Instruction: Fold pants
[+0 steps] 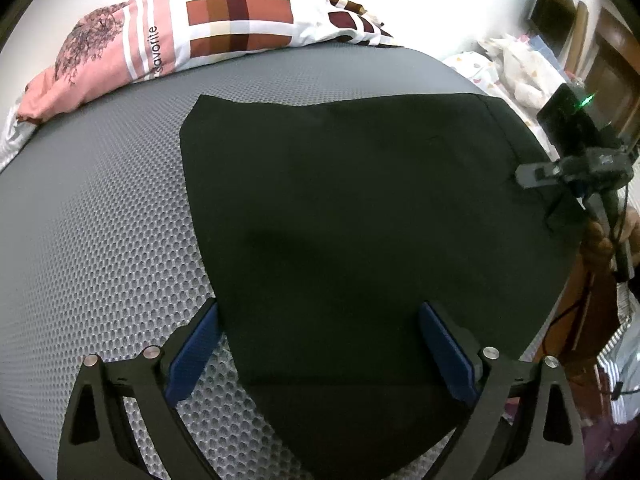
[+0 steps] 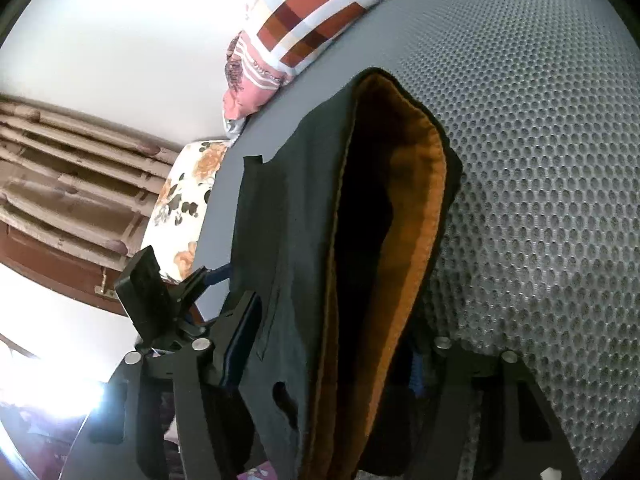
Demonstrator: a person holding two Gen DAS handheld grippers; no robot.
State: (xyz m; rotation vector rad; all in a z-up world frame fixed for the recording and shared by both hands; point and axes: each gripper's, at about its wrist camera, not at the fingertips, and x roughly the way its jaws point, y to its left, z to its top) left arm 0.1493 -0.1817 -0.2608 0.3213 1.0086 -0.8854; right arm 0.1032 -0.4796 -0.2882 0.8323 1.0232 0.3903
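Black pants (image 1: 352,208) lie folded flat on a grey mesh mat (image 1: 100,240). My left gripper (image 1: 320,344) is open, its blue pads (image 1: 192,356) on either side of the pants' near edge. In the right wrist view the pants' waist end (image 2: 304,280) gapes and shows an orange-brown lining (image 2: 416,216). My right gripper (image 2: 332,344) has its jaws apart around this waist end; the right pad is hidden by cloth. The right gripper also shows in the left wrist view (image 1: 576,168) at the pants' far right edge. The left gripper shows in the right wrist view (image 2: 208,276).
A pink and brown patterned quilt (image 1: 180,28) lies at the mat's far edge. A floral mattress edge (image 2: 180,208) and wooden furniture (image 2: 60,184) lie beyond the mat. White patterned bedding (image 1: 504,64) sits at the far right.
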